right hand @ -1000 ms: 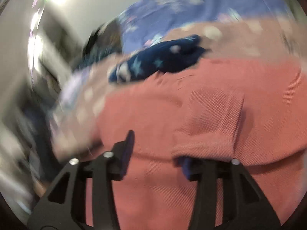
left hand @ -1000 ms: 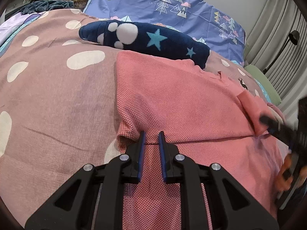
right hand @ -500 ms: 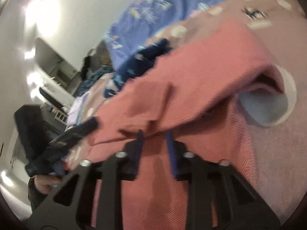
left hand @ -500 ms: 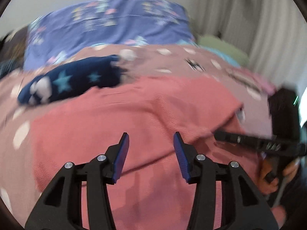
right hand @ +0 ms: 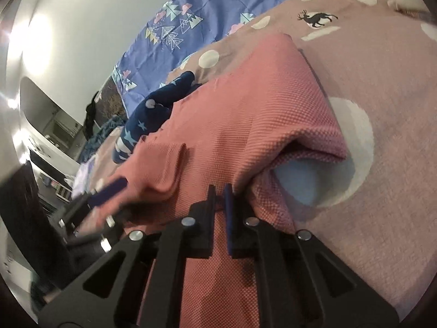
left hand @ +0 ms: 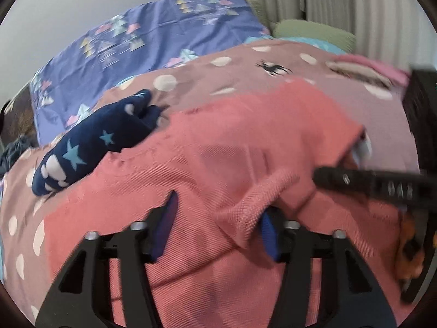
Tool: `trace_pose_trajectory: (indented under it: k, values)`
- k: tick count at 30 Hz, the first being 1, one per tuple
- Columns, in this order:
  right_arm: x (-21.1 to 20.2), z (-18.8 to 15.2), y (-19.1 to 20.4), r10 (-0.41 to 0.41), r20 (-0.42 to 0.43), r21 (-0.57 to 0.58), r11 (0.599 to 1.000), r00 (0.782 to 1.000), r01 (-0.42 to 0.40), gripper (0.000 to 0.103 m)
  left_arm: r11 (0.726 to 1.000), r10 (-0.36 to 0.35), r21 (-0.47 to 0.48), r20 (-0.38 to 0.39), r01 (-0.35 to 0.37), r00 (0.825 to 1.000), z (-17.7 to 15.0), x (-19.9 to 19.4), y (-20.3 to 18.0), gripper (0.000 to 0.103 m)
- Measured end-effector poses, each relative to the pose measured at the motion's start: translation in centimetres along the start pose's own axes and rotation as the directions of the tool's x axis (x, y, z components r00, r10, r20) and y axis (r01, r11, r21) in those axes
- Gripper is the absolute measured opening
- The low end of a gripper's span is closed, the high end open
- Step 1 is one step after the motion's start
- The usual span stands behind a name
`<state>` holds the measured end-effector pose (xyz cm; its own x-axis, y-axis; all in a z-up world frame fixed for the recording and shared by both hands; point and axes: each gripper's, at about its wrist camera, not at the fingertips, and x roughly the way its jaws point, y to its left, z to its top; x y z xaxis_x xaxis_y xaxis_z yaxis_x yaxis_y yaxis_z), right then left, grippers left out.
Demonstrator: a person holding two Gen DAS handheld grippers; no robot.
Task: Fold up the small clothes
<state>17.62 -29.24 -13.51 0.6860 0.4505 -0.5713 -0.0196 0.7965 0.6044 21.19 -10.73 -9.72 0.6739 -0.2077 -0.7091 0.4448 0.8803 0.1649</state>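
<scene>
A pink knit top [left hand: 245, 147] lies spread on the bed's dusty-pink dotted blanket [left hand: 314, 63]. My left gripper [left hand: 218, 221] is open, its fingers on either side of a raised fold of the top. My right gripper [right hand: 220, 191] is shut on a fold of the top [right hand: 245, 125] near its right side, where the edge lifts off the blanket. In the left wrist view the right gripper [left hand: 363, 183] reaches in from the right over the top. In the right wrist view the left gripper [right hand: 106, 191] shows blurred at the left.
A navy star-patterned garment [left hand: 92, 145] lies on the blanket just beyond the top's far left corner. A purple patterned bedcover [left hand: 153, 35] covers the head of the bed. A green pillow [left hand: 311, 30] and curtains stand at the far right. Shelving [right hand: 43, 147] is off the bed's left side.
My left gripper let go of the top's left edge, opened and moved right onto a fold near the middle. My right gripper went from open to shut on the top's right side.
</scene>
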Motion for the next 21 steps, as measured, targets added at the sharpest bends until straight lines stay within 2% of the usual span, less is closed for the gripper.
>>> trace_pose_trajectory:
  k: [1,3,4,6,7,8,9,10,11,12,17,19,20,21]
  values:
    - [-0.3,-0.1,-0.1,0.003,0.001,-0.001,1.0,1.0,-0.003,0.011,0.999,0.001,-0.047,0.0,-0.001,1.0,0.1,-0.1,1.2,0.021]
    - [-0.3,-0.2,0.0,0.004,0.001,-0.001,1.0,1.0,-0.004,0.011,0.986,0.017,-0.165,0.006,-0.016,1.0,-0.4,-0.4,3.5,0.019]
    - [-0.3,-0.2,0.0,0.004,0.001,-0.002,1.0,1.0,-0.004,0.011,0.969,0.016,-0.249,0.006,-0.014,1.0,-1.1,-0.6,5.4,0.019]
    - [0.1,-0.1,0.2,0.001,0.001,-0.006,1.0,1.0,-0.001,0.012,0.923,-0.037,-0.383,0.014,0.04,0.999,-2.8,-0.6,8.1,0.019]
    - [0.0,-0.1,0.2,0.0,0.001,-0.009,1.0,1.0,0.0,0.013,0.891,-0.103,-0.441,0.037,0.109,0.994,-3.8,-0.5,9.4,0.02]
    - [0.0,-0.1,0.2,0.0,0.002,-0.012,1.0,1.0,0.0,0.014,0.864,-0.154,-0.477,0.056,0.162,0.986,-4.6,-0.3,10.2,0.025]
    - [0.0,-0.2,0.3,0.001,0.002,-0.017,1.0,1.0,-0.001,0.015,0.837,-0.199,-0.506,0.073,0.208,0.977,-5.3,-0.2,10.7,0.038]
    - [-0.1,-0.2,0.4,0.002,0.002,-0.021,1.0,1.0,-0.002,0.018,0.813,-0.231,-0.531,0.084,0.239,0.969,-5.8,0.0,11.2,0.045]
    - [0.0,-0.3,0.4,0.004,0.002,-0.025,1.0,1.0,-0.004,0.019,0.802,-0.243,-0.543,0.088,0.251,0.966,-6.1,0.2,11.3,0.051]
    - [0.0,-0.3,0.5,0.007,0.002,-0.029,1.0,1.0,-0.007,0.022,0.797,-0.25,-0.546,0.09,0.258,0.964,-6.1,0.4,11.4,0.051]
    - [0.0,-0.5,0.9,0.014,0.004,-0.044,0.999,1.0,-0.013,0.027,0.811,-0.246,-0.527,0.086,0.253,0.966,-4.7,1.4,10.4,0.053]
    - [-0.1,-0.5,0.9,0.017,0.008,-0.042,0.999,1.0,-0.017,0.028,0.818,-0.27,-0.499,0.105,0.286,0.957,-3.8,1.6,10.0,0.025]
    - [-0.2,-0.5,0.9,0.019,0.01,-0.043,0.999,1.0,-0.018,0.028,0.822,-0.278,-0.488,0.105,0.293,0.955,-3.4,1.7,9.9,0.004]
    - [-0.3,-0.5,0.9,0.021,0.016,-0.046,0.999,1.0,-0.02,0.028,0.829,-0.267,-0.481,0.109,0.285,0.958,-2.6,1.4,9.7,0.004]
